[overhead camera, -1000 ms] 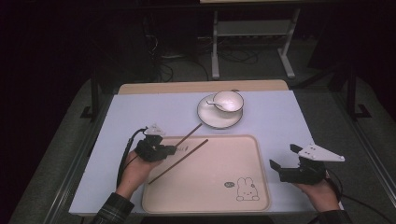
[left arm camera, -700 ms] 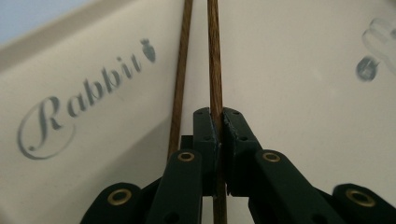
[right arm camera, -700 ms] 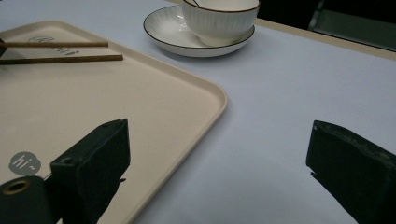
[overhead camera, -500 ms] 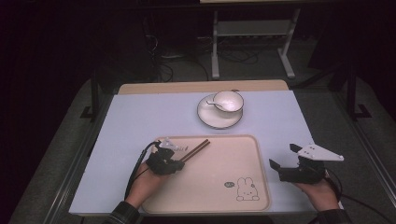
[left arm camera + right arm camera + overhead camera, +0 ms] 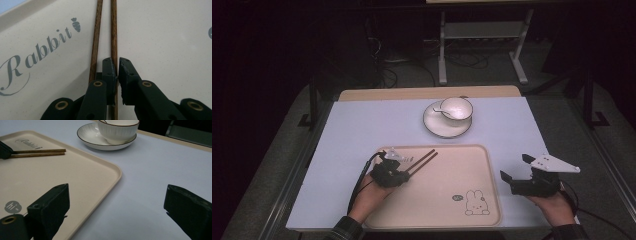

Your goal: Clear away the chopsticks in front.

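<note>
Chopsticks [image 5: 113, 30], a pair of dark brown wooden sticks, are the thing in play, and they lie on the beige plastic tray [image 5: 472, 172] printed with a rabbit, near its far-left corner, tips pointing toward the far rim.

That tray serves as the landmark. It sits on the pale blue table top [image 5: 362, 125], close to the near edge. Beyond its far rim, well apart, a white ribbed saucer [image 5: 434, 127] carries a white ribbed cup [image 5: 457, 107] with a spoon lying in it.

Over the tray's left part, the left gripper [image 5: 117, 66] has its jaws drawn almost together on one stick; the other stick lies just beside the jaws, outside them, as the left gripper view shows. Off the tray's right rim, over the table, the right gripper [image 5: 514, 175] is held with its jaws wide apart and nothing between them.

The risk lies in that partial grip. If the left gripper lifts, probably only one stick would come up, and the free one could roll along the tray. If the jaws part while the held stick is tilted, it might slide toward the far rim or cross its mate. A pinch this near the stick's end also invites pivoting, so the tips could swing toward the saucer.
</note>
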Action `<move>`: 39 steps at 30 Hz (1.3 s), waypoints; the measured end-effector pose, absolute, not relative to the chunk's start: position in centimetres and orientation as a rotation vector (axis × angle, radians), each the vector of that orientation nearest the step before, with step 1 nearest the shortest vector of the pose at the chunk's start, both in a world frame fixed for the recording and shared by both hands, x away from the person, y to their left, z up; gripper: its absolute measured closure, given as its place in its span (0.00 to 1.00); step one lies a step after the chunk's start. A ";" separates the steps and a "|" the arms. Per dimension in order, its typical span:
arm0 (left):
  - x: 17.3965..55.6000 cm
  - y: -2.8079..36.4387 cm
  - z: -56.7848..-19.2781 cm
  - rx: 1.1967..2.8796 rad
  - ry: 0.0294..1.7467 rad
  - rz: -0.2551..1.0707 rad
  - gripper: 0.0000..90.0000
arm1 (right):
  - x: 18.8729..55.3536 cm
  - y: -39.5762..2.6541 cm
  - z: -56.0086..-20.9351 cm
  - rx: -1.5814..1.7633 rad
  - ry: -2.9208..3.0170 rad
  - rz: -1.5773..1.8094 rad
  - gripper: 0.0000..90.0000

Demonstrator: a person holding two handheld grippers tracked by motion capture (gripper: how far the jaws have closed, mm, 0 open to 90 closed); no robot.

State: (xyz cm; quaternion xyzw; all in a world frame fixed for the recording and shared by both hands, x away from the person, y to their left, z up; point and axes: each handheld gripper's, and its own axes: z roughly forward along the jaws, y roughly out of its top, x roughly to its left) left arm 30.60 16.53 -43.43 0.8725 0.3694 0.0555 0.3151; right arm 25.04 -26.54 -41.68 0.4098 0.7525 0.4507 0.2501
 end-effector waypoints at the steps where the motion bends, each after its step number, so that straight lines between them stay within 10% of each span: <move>1: 30.6 16.5 -43.4 2.298 0.975 0.144 0.91 | 25.0 -26.5 -41.7 1.115 2.050 1.227 0.06; 24: 37.8 8.0 -43.5 2.289 0.787 0.057 0.99 | 25.0 -26.8 -41.8 1.132 2.044 1.227 0.06; 39: 38.8 11.3 -43.9 2.274 0.888 0.101 0.99 | 25.1 -26.8 -41.8 1.129 2.047 1.222 0.06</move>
